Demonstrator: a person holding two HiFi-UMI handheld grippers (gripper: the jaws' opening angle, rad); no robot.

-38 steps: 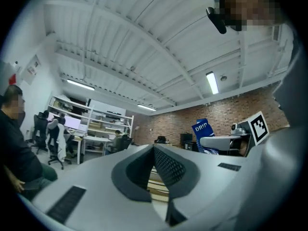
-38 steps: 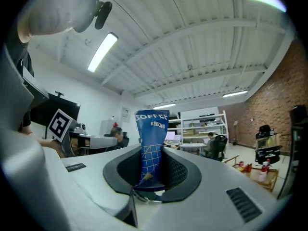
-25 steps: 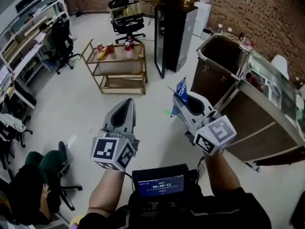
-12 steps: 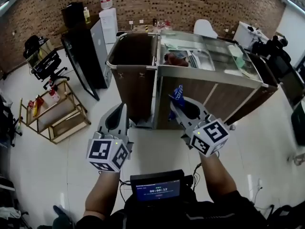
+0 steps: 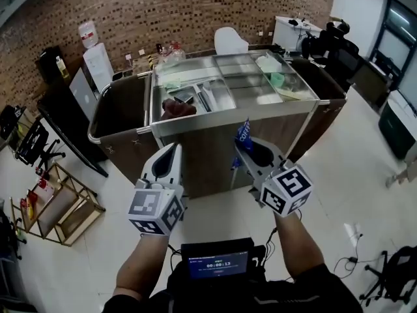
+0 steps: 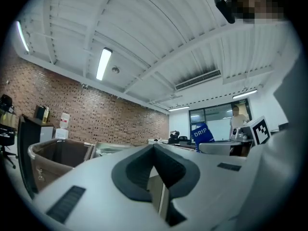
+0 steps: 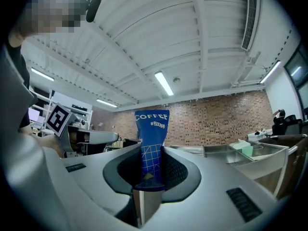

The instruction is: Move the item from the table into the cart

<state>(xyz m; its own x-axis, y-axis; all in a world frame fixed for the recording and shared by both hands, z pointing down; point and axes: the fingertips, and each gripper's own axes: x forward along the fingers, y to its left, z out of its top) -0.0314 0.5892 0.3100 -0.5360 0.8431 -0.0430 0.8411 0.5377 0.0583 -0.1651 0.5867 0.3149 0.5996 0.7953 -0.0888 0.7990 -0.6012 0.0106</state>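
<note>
Blue coffee packet (image 7: 151, 143) is pinched upright in the right gripper (image 5: 241, 150), jaws narrow and clamped on its lower end, top sticking up free. It's in the air on the near side of the cart (image 5: 228, 114), not in it. Left gripper (image 5: 174, 150) is alongside, jaws together, empty. Cart top has steel compartments; brown bin (image 5: 120, 119) at its left end.

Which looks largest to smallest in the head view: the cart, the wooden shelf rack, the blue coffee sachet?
1. cart
2. wooden shelf rack
3. blue coffee sachet, smallest even though nearest the camera, held in the right hand-held gripper
</note>
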